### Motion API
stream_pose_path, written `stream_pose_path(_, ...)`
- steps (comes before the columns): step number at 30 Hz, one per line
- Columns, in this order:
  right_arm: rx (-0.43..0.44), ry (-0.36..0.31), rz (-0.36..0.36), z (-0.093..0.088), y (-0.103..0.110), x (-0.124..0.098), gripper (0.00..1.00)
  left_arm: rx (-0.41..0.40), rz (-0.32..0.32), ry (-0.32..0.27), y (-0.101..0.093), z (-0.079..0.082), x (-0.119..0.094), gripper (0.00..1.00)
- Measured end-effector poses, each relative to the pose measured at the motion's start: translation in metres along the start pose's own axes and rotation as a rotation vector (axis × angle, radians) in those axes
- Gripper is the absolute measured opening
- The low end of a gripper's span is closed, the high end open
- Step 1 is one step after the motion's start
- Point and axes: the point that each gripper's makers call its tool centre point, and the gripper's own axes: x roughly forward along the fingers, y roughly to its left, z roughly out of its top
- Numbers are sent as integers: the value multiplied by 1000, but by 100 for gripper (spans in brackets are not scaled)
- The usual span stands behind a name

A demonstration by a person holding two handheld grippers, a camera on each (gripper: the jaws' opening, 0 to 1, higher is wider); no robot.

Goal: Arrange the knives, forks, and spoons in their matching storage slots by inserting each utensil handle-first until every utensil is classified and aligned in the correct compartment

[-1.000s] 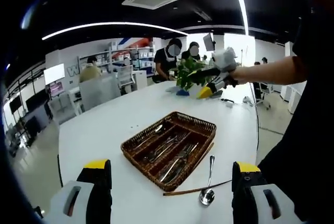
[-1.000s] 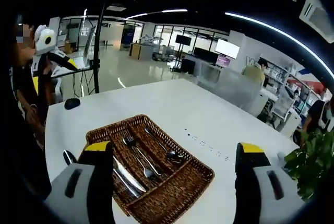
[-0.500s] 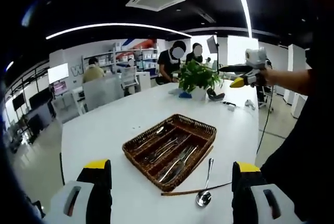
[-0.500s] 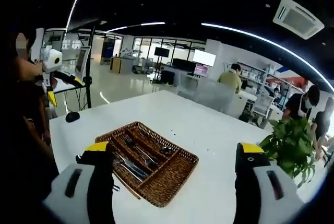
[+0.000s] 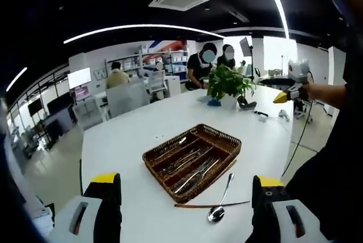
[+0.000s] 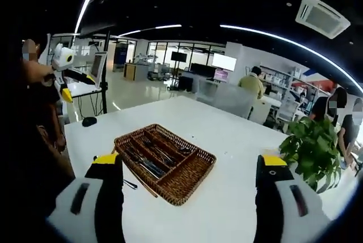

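Sitting on the smooth white desk [image 5: 142, 135] is a brown woven wicker tray [image 5: 193, 162], rectangular, split lengthwise into slots with shiny metal cutlery [image 5: 190, 166] lying along them. I can't sort knives from forks at this size. Just outside the tray's near edge in the left gripper view, a steel spoon [image 5: 219, 204] lies on the desk, rounded bowl toward the camera, handle pointing at the tray. A thin brown stick [image 5: 210, 204] lies flat beside it, crossing under the spoon's neck.

The left tool [image 5: 187, 209] is held wide, with nothing between its grey, yellow-tipped jaws. The right tool [image 6: 190, 209] is also spread wide and empty. From the right gripper view the tray [image 6: 165, 162] sits between the jaws, well ahead of them.

A leafy green plant [image 5: 228, 83] in a pale pot stands at the far end of the desk. People sit at other desks in the background.
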Motion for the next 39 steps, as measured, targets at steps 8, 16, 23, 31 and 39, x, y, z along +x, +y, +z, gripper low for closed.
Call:
stream_pose_path(8, 10, -21, 10, -11, -23, -7, 99, -78, 42, -14, -20, -3, 6, 100)
stream_pose_path(16, 0, -32, 29, -7, -27, -4, 99, -108, 65, -4, -23, -15, 22, 100)
stream_pose_path(23, 21, -46, 8, -6, -27, 10, 99, -25, 38, 55, -18, -23, 31, 100)
stream_pose_path(31, -63, -60, 89, -5, 3, 25, 99, 6, -6, 100, -17, -36, 37, 100)
stream_pose_path(39, -106, -34, 197, -4, 33, 47, 92, 6, -26, 109, -20, -42, 42, 100)
